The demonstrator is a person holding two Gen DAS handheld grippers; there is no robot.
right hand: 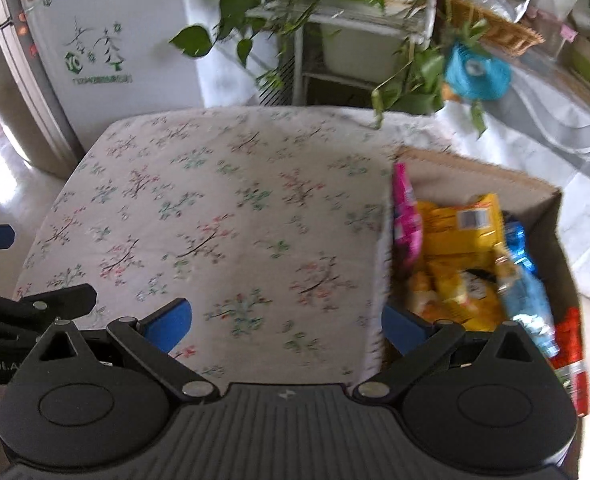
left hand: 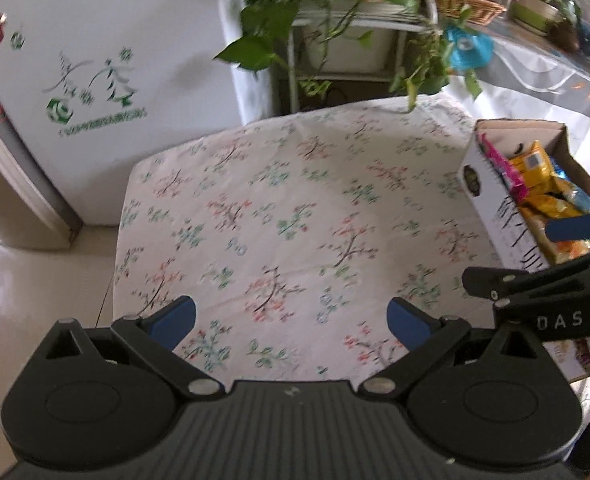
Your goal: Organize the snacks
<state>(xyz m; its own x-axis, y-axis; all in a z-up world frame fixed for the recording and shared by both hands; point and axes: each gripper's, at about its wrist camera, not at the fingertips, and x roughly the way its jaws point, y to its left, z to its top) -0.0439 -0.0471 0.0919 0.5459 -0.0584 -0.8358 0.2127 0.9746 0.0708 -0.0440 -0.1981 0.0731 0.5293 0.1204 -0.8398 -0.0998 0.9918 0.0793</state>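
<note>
A cardboard box [left hand: 491, 200] stands at the right side of the table with the floral cloth [left hand: 295, 208]. It holds several snack packs: a pink one [right hand: 405, 216], yellow ones [right hand: 459, 232], a blue one [right hand: 529, 300] and a red one [right hand: 571, 344]. My left gripper [left hand: 291, 322] is open and empty above the cloth near its front edge. My right gripper [right hand: 287, 320] is open and empty, with its right finger at the box's near left wall [right hand: 379, 280]. The right gripper also shows in the left wrist view [left hand: 575, 228], over the box.
A white fridge [left hand: 95, 80] stands behind the table on the left. A metal plant stand with trailing green leaves [left hand: 335, 8] is behind the table. A side surface at the right back carries a wicker basket [left hand: 463, 4] and pots. Pale floor lies to the left.
</note>
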